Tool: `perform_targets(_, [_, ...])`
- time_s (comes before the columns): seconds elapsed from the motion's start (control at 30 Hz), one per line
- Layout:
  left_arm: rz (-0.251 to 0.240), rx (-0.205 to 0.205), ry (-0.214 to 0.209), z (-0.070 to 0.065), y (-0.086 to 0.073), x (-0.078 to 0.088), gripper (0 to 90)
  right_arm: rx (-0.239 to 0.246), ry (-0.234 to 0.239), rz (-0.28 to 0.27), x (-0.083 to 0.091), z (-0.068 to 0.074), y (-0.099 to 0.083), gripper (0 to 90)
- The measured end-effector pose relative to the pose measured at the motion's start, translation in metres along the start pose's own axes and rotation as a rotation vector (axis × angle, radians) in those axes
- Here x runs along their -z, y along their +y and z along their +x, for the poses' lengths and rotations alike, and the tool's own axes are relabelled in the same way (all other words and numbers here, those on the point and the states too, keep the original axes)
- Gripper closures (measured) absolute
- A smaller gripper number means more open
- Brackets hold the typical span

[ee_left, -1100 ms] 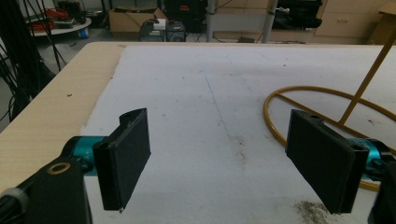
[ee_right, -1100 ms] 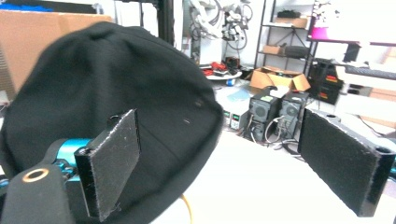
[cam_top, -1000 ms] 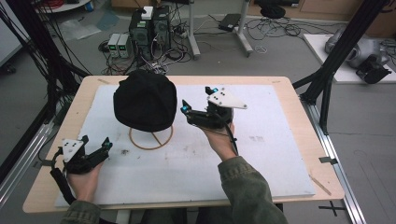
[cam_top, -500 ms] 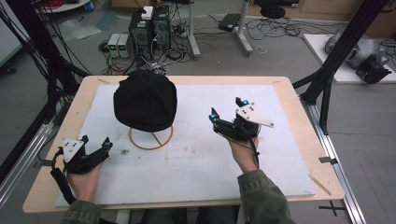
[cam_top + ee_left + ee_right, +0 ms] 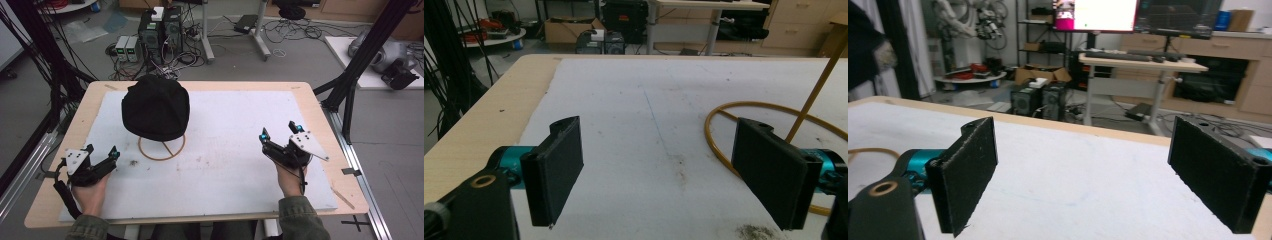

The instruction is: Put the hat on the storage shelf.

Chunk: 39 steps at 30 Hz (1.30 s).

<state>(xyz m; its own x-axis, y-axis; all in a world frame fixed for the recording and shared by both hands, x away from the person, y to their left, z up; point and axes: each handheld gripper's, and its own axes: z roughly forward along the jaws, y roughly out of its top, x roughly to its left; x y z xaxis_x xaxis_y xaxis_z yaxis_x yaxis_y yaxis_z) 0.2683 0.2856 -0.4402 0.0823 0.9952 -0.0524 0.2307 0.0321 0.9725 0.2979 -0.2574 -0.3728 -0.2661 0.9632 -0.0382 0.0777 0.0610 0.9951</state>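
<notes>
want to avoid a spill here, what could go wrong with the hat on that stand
The black hat sits high on a thin wire stand, so a sideways nudge could tip it. The left hand-held gripper rests open close to the stand's ring base and could snag it. The right hand-held gripper, open, is well clear.

Lab or robotics workshop. Evidence: black aluminium-profile frame [image 5: 357, 75] flanking wooden table [image 5: 210, 86]; computer towers [image 5: 161, 26] and small power units [image 5: 127, 47] on grey floor, loose cables [image 5: 295, 30] spread around them. Background in right gripper view: lit monitor [image 5: 1095, 14], height-adjustable desk [image 5: 1143, 62], drawer cabinets [image 5: 1243, 70], robot arm hardware [image 5: 960, 20] on rack.
</notes>
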Motion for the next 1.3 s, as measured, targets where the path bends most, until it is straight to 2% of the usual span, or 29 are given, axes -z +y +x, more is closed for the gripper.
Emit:
perform_targets(0.03, [0.000, 0.000, 0.000, 0.000, 0.000, 0.000, 20.9, 0.000, 0.000, 0.000, 0.000, 0.000, 0.000, 11.6])
perform_targets(0.07, [-0.006, 0.007, 0.002, 0.000, 0.000, -0.001, 20.9, -0.015, -0.029, -0.005, 0.003, -0.007, -0.005, 11.6])
perform_targets(0.23, [0.002, 0.008, -0.002, 0.000, 0.000, -0.002, 21.2, -0.053, -0.075, -0.002, 0.008, -0.016, -0.017, 11.6])
perform_targets(0.37, [-0.004, 0.007, 0.003, 0.000, 0.000, -0.001, 21.2, -0.056, -0.110, -0.002, 0.010, -0.024, -0.029, 11.6])
perform_targets(0.4, [0.002, 0.002, 0.005, 0.001, 0.000, -0.001, 21.0, -0.062, -0.131, 0.000, 0.010, -0.027, -0.037, 11.6])
perform_targets(0.53, [0.003, 0.003, 0.007, 0.000, -0.001, -0.001, 20.6, -0.066, -0.161, 0.008, 0.010, -0.030, -0.049, 11.6])
perform_targets(0.63, [0.004, 0.001, 0.008, 0.000, -0.001, -0.001, 20.6, -0.067, -0.166, 0.021, 0.011, -0.031, -0.052, 11.6])
perform_targets(0.77, [0.003, 0.001, 0.008, 0.000, -0.001, -0.002, 20.6, -0.065, -0.201, 0.028, 0.012, -0.036, -0.058, 11.6])
perform_targets(1.1, [0.009, -0.002, 0.004, 0.000, -0.001, -0.003, 20.6, -0.075, -0.218, 0.040, 0.014, -0.042, -0.065, 11.6])
perform_targets(1.3, [0.016, -0.004, 0.005, 0.000, -0.001, -0.001, 20.6, -0.075, -0.206, 0.042, 0.014, -0.040, -0.068, 11.6])
